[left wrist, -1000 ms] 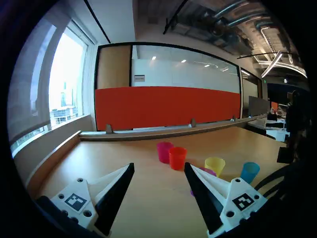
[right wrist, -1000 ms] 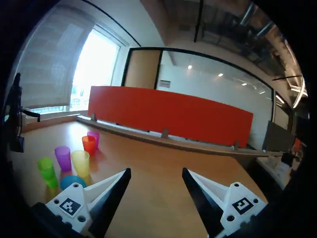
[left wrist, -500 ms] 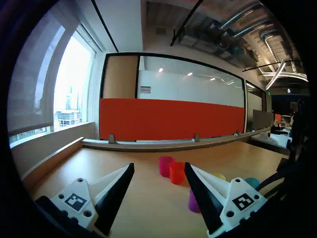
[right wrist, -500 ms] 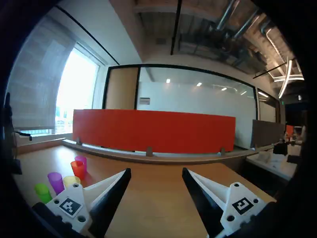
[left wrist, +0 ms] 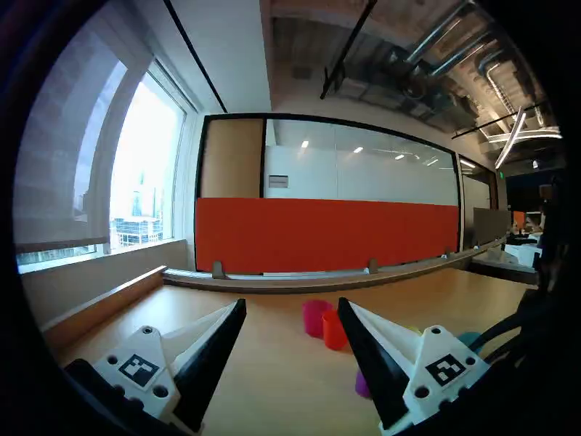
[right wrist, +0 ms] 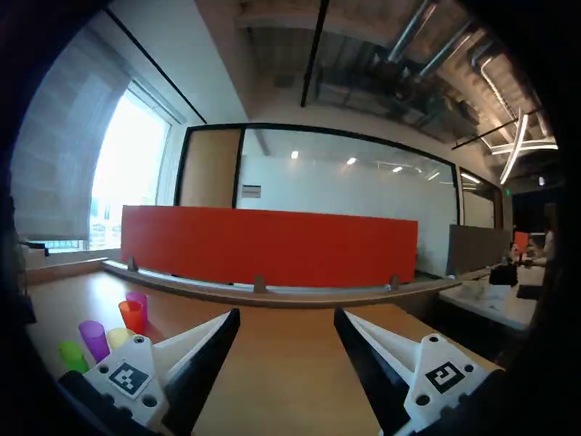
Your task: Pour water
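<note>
The left gripper (left wrist: 290, 301) and right gripper (right wrist: 285, 312) are held wide open and empty over the table (left wrist: 276, 385). The cups (left wrist: 333, 330) are clustered ahead-right of the left gripper, far left of the right gripper; the left gripper is judged nearer.

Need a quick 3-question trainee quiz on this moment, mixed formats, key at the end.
1. True or false: the left gripper is clamped on something.
2. In the right gripper view, the cup standing nearest the red divider is: A green, B pink, C purple.
3. Fill in: the right gripper is ____ (open or shut).
Key: 1 false; 2 B; 3 open.
</note>
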Tool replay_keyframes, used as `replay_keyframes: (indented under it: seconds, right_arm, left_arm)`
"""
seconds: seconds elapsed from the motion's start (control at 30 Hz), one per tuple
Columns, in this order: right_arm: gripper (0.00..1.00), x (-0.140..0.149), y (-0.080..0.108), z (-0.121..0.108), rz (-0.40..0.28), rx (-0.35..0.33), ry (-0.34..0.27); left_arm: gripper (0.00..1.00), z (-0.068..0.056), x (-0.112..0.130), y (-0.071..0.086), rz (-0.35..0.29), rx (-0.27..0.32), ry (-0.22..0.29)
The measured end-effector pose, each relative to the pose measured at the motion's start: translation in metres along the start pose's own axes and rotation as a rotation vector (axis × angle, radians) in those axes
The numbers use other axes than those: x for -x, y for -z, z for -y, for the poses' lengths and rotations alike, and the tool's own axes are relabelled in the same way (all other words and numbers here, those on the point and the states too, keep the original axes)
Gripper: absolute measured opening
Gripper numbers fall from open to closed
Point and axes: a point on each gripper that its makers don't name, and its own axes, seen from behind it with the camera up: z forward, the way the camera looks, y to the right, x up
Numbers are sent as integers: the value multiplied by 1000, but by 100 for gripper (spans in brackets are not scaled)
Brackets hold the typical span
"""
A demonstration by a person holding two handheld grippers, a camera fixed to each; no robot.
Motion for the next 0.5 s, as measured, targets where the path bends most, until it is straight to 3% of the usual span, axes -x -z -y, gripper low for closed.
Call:
replay_keyframes:
  seconds: [0.5]
  right_arm:
    - [100, -7, 0, 2, -3, 11, 3]
  left_arm:
    - [93, 9, -19, 1, -63, -45, -2]
